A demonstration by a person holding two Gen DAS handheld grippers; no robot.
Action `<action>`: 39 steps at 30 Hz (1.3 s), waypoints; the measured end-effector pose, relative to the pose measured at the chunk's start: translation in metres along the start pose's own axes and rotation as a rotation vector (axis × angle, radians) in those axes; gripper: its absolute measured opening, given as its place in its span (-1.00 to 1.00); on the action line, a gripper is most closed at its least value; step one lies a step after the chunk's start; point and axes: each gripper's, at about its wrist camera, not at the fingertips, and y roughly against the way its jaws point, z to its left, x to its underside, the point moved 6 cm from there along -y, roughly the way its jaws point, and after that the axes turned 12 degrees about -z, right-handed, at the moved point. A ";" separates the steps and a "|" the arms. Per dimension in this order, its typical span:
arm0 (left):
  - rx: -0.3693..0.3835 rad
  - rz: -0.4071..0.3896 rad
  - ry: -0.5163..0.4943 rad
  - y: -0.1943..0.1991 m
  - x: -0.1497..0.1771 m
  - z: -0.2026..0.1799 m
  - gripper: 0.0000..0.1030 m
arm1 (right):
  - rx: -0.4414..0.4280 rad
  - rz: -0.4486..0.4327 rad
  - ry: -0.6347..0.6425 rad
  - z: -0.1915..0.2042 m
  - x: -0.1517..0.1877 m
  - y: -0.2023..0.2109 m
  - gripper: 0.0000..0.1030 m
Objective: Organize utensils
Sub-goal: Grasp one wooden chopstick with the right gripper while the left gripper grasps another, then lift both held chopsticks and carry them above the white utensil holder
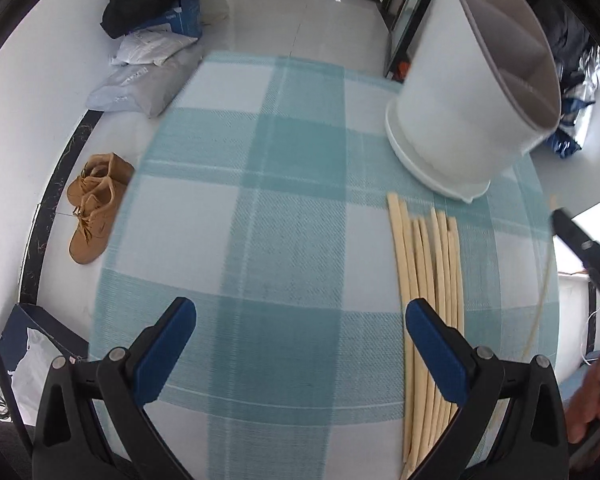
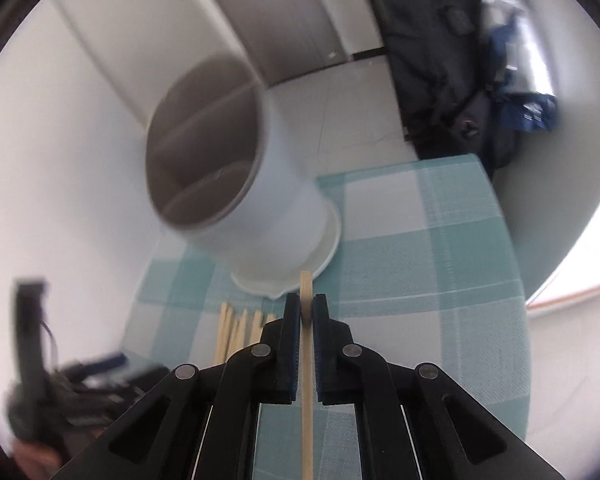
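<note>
Several pale wooden chopsticks (image 1: 428,288) lie side by side on the teal checked tablecloth (image 1: 260,208). A white round utensil holder (image 1: 460,92) with inner dividers stands just beyond their tips. My left gripper (image 1: 300,344) is open and empty above the cloth, left of the chopsticks. My right gripper (image 2: 307,312) is shut on a single chopstick (image 2: 307,400), held above the table in front of the holder (image 2: 236,184). The remaining chopsticks (image 2: 240,330) lie below and left of it. The right gripper also shows at the edge of the left wrist view (image 1: 580,244).
The table ends close behind the holder and to the right. On the floor lie brown boots (image 1: 94,204), grey parcels (image 1: 140,88), a blue box (image 1: 180,16) and dark bags (image 2: 440,60).
</note>
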 end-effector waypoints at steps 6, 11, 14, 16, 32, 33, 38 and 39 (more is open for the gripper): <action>-0.063 0.025 -0.052 -0.004 0.011 -0.009 0.98 | -0.042 -0.100 -0.218 -0.043 -0.018 0.028 -0.90; -0.090 0.029 -0.063 -0.007 0.016 -0.011 0.98 | -0.052 -0.143 -0.246 -0.054 -0.027 0.045 -0.90; -0.103 0.029 -0.051 -0.007 0.013 -0.010 0.98 | -0.069 -0.154 -0.253 -0.059 -0.029 0.054 -0.90; -0.101 0.037 -0.031 -0.010 0.014 -0.012 0.99 | -0.078 -0.167 -0.250 -0.056 -0.026 0.063 -0.90; -0.140 -0.029 -0.084 -0.028 -0.017 -0.028 0.38 | -0.093 -0.172 -0.158 -0.046 -0.023 0.070 -0.90; -0.124 -0.033 -0.073 -0.028 -0.018 -0.031 0.22 | -0.091 -0.172 -0.156 -0.046 -0.023 0.070 -0.90; -0.083 -0.055 -0.076 -0.026 -0.021 -0.042 -0.69 | -0.090 -0.164 -0.149 -0.046 -0.022 0.065 -0.90; -0.073 -0.055 -0.073 -0.024 -0.021 -0.046 -0.89 | -0.091 -0.161 -0.152 -0.047 -0.022 0.064 -0.90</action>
